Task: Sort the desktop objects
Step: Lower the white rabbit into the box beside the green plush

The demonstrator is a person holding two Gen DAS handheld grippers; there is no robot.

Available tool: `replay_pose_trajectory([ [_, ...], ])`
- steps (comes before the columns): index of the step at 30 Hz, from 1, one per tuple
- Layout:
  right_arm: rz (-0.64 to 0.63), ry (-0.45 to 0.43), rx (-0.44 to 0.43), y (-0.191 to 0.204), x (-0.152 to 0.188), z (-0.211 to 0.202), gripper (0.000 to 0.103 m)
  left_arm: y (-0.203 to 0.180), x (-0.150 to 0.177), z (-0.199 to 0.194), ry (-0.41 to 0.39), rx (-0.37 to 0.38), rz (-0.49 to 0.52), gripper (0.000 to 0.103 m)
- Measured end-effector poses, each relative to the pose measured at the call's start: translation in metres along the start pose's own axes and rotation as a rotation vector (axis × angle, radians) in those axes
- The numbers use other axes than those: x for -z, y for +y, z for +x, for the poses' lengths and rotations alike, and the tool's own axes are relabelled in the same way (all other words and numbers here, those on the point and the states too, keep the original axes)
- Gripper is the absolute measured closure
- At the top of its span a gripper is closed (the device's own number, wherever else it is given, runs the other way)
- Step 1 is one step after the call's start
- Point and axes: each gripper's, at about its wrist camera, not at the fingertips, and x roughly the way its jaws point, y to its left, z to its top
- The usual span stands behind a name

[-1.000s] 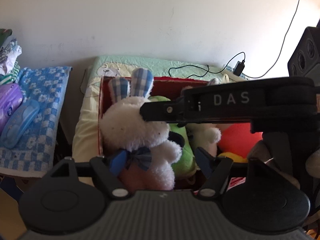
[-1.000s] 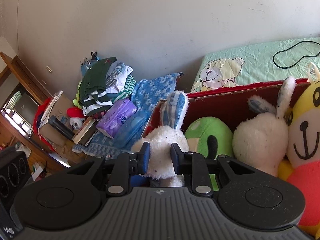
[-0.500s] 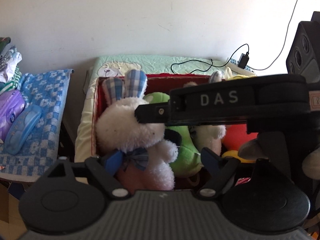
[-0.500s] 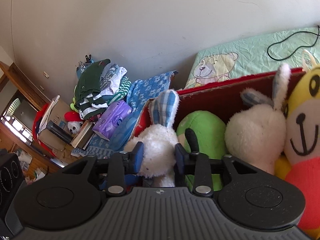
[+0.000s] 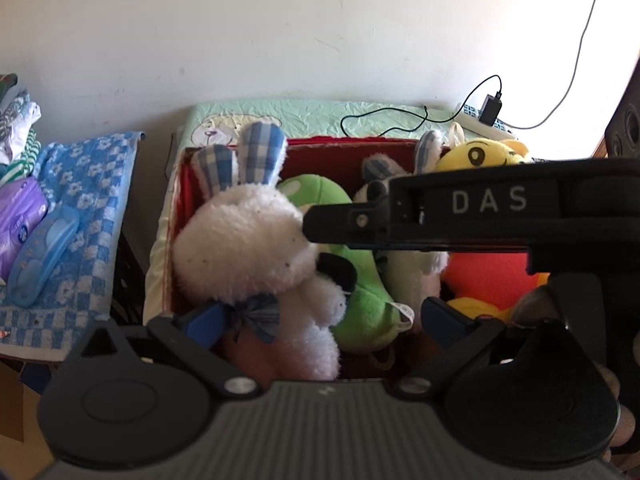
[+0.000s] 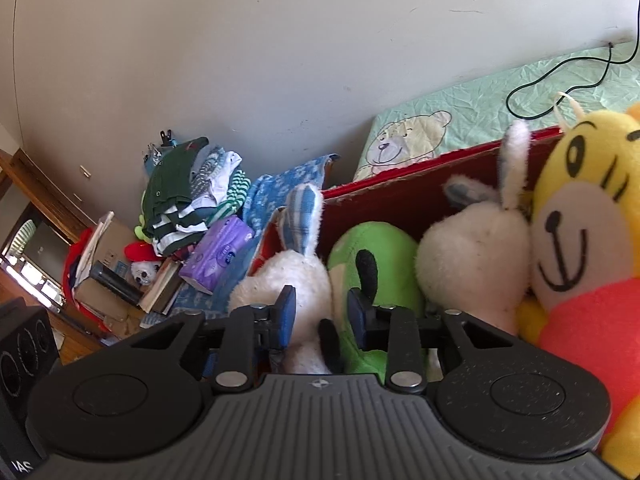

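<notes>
A white plush rabbit (image 5: 248,240) with blue checked ears sits at the left end of a red cardboard box (image 5: 352,148). Beside it are a green plush (image 5: 360,292), a second white rabbit (image 6: 476,264) and a yellow bear in red (image 6: 580,248). My left gripper (image 5: 320,316) is open wide, its fingers either side of the white rabbit's body. My right gripper (image 6: 322,312) is open, its pads apart around the rabbit's head (image 6: 288,280); it also shows in the left wrist view (image 5: 440,220), drawn back from the rabbit.
A blue checked towel (image 5: 88,208) at the left carries a purple tissue pack (image 5: 20,212) and a blue case (image 5: 44,256). Folded clothes (image 6: 188,196) are stacked behind. A green bear-print mat (image 5: 320,116) with a black cable lies behind the box. A speaker (image 6: 20,360) stands at the left.
My right gripper has opened from almost shut around the rabbit's head and has pulled back to the right. The left gripper has stayed open and moved in closer.
</notes>
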Motion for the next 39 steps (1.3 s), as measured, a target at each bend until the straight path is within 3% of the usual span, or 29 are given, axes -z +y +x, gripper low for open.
replay_pose_trajectory([
  [24, 0.047, -0.013, 0.075, -0.019, 0.007, -0.012, 0.071, -0.007, -0.001, 0.009, 0.023, -0.066, 0.020, 0.002],
  [39, 0.004, -0.032, 0.102, -0.023, 0.017, -0.025, 0.071, -0.015, -0.003, 0.017, 0.073, -0.146, -0.001, 0.001],
])
